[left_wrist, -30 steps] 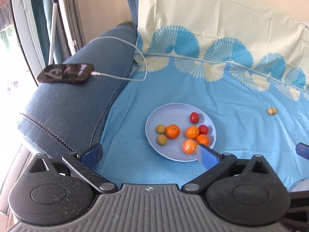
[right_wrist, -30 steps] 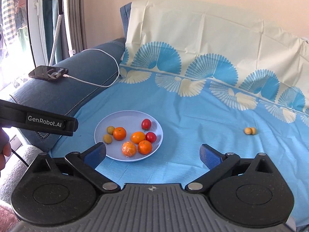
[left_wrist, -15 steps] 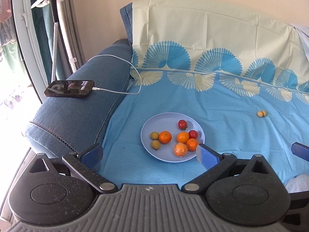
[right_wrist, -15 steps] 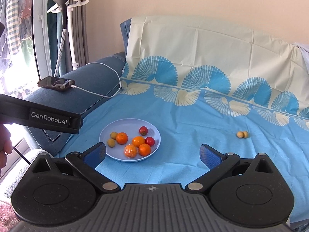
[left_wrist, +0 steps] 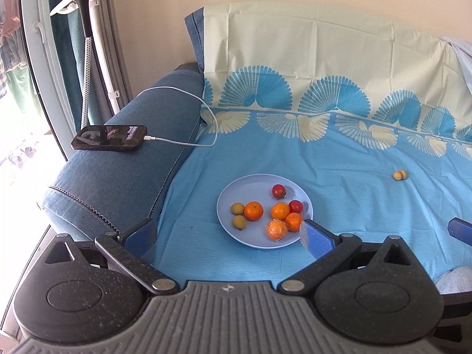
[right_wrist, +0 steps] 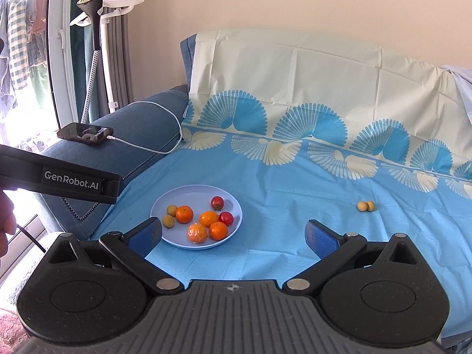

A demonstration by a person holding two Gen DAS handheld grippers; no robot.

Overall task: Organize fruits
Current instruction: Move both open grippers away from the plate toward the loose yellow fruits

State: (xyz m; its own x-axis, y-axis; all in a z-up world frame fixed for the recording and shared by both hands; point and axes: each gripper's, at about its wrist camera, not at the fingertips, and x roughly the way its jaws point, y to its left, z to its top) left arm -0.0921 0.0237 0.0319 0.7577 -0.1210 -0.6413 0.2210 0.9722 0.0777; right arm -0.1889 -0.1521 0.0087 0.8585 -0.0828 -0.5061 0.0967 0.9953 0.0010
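Note:
A pale blue plate (left_wrist: pixel 253 185) (right_wrist: pixel 191 194) sits on the blue sofa cover. It holds several oranges (left_wrist: pixel 253 211) (right_wrist: pixel 209 218), two red tomatoes (left_wrist: pixel 278 191) (right_wrist: pixel 217 202) and two small yellow-green fruits (left_wrist: pixel 237 208) (right_wrist: pixel 172 209). Two small yellow fruits (left_wrist: pixel 400 175) (right_wrist: pixel 366 206) lie loose on the cover far to the right. My left gripper (left_wrist: pixel 227 236) is open and empty, held back just short of the plate. My right gripper (right_wrist: pixel 233 236) is open and empty, behind the plate's right side.
A phone (left_wrist: pixel 109 137) (right_wrist: pixel 85 133) on a white charging cable (left_wrist: pixel 206 118) lies on the blue sofa armrest at the left. A garment steamer stand (right_wrist: pixel 94 29) stands by the window. The sofa back, under a patterned sheet (right_wrist: pixel 295 88), rises behind.
Both grippers have drawn back and lifted away from the plate, so more of the sofa back and wall shows. The fruits have not moved. Both stay open.

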